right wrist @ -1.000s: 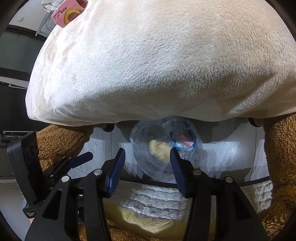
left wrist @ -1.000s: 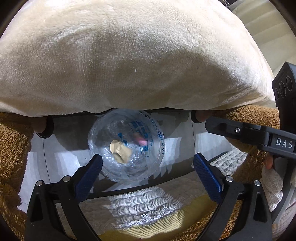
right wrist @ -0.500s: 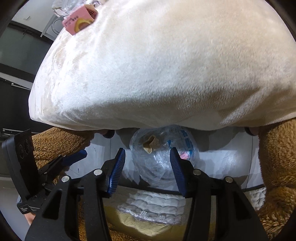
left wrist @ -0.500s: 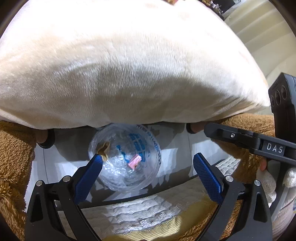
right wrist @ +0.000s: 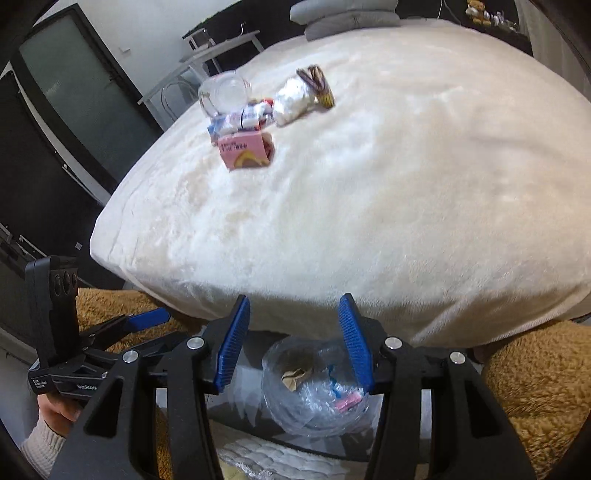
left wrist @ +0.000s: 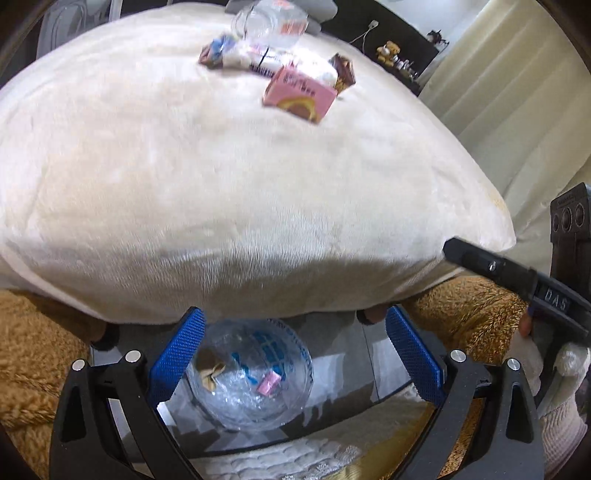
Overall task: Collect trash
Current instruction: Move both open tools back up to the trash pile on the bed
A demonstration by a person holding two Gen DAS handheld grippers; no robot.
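Observation:
A clear plastic-lined bin [left wrist: 255, 376] [right wrist: 314, 387] sits low by the bed, holding a crumpled brown paper [left wrist: 208, 369] and a pink scrap [left wrist: 269, 382]. My left gripper [left wrist: 295, 354] hangs above it, open wide and empty. My right gripper [right wrist: 295, 343] is also open, its blue pads apart with nothing between them. On the bed's top lies a trash pile: a pink box [left wrist: 299, 94] [right wrist: 245, 149], a clear bottle [left wrist: 266, 18] [right wrist: 223, 92], a white crumpled bag [right wrist: 293, 98], a brown wrapper [left wrist: 343, 72] [right wrist: 317, 86] and small wrappers [right wrist: 240, 120].
The cream plush bed cover [left wrist: 221, 184] [right wrist: 406, 184] bulges over the bin. Brown fuzzy fabric [left wrist: 33, 350] [right wrist: 535, 387] flanks the bin on both sides. Grey cushions [right wrist: 343, 16] lie at the bed's far end, curtains [left wrist: 517, 92] to the right, dark panels [right wrist: 55, 147] to the left.
Both grippers rose and tilted up, so the bed's top and its trash pile came into view. The brown paper inside the bin shifted from the middle to the left side.

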